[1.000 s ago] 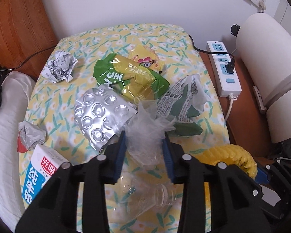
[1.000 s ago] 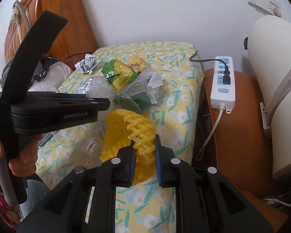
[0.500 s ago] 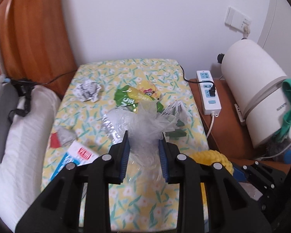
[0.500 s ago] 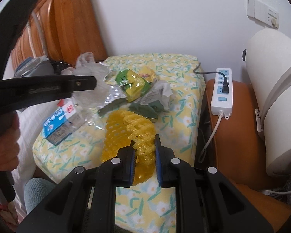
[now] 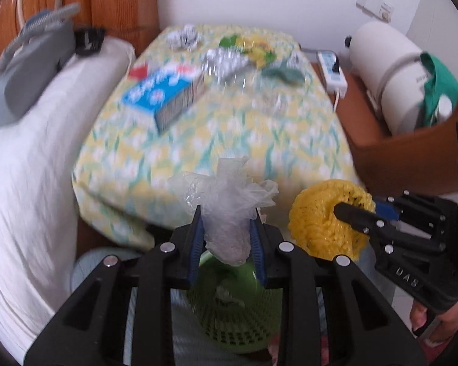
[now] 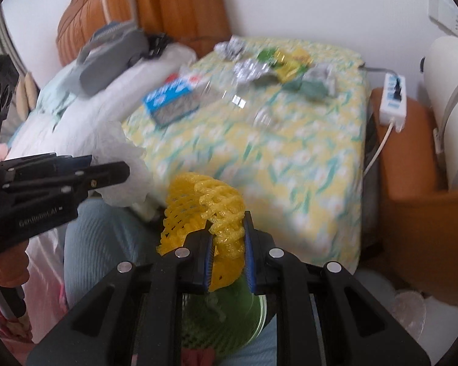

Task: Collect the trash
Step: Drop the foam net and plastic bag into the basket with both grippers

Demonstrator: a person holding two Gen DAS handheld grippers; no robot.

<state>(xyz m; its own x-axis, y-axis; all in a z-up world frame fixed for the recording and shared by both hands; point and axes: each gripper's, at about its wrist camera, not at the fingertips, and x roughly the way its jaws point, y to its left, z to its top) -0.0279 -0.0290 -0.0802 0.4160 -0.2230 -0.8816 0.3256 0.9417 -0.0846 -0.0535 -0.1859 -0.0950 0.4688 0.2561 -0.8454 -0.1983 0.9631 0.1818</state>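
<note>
Two light, crushable scraps held over green basket [image 5: 235, 311]: left tongs [image 5: 227, 231] clamped on crumpled clear plastic bag [image 5: 229, 198], right tongs [image 6: 227, 241] pinching springy yellow foam net [image 6: 207, 210] by its edge. Soft, slippery; best gripped mid-bunch.

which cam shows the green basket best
Left wrist view: the green basket sits below the left gripper, its perforated bottom and wall visible between the fingers. In the right wrist view only part of its rim and inside shows, largely hidden behind the right gripper and the yellow foam net.
</note>
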